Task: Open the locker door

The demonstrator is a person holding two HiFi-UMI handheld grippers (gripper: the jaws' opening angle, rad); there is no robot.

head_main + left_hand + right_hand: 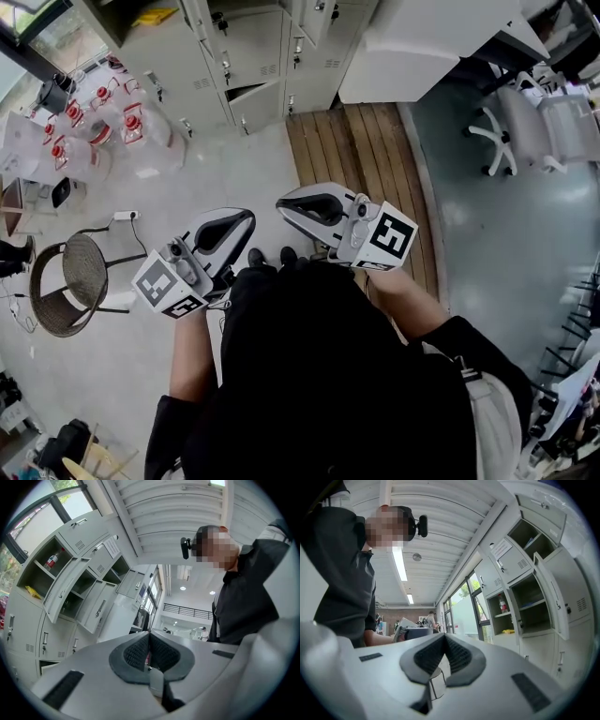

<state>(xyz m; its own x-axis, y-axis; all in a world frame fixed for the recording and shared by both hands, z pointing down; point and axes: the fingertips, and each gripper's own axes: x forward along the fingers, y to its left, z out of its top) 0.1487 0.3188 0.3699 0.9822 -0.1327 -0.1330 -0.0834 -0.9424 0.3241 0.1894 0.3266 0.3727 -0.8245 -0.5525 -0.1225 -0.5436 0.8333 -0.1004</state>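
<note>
Grey metal lockers [253, 66] stand across the floor ahead of me, some distance away; several doors hang open, others are closed. In the left gripper view the lockers [70, 588] fill the left side, with an open door [61, 592] swung out. The lockers [534, 588] in the right gripper view sit at the right, with an open door [553, 597]. My left gripper [246, 217] and right gripper [281, 202] are held close to my body, both shut and empty, their tips [149, 634] [444, 635] pressed together. Neither touches a locker.
A round wicker chair [70, 281] stands at my left. Several red-capped bottles [89, 127] sit on the floor by the lockers. A wooden floor strip [356, 178] runs ahead, with a white counter [422, 47] and office chair [525, 122] at right.
</note>
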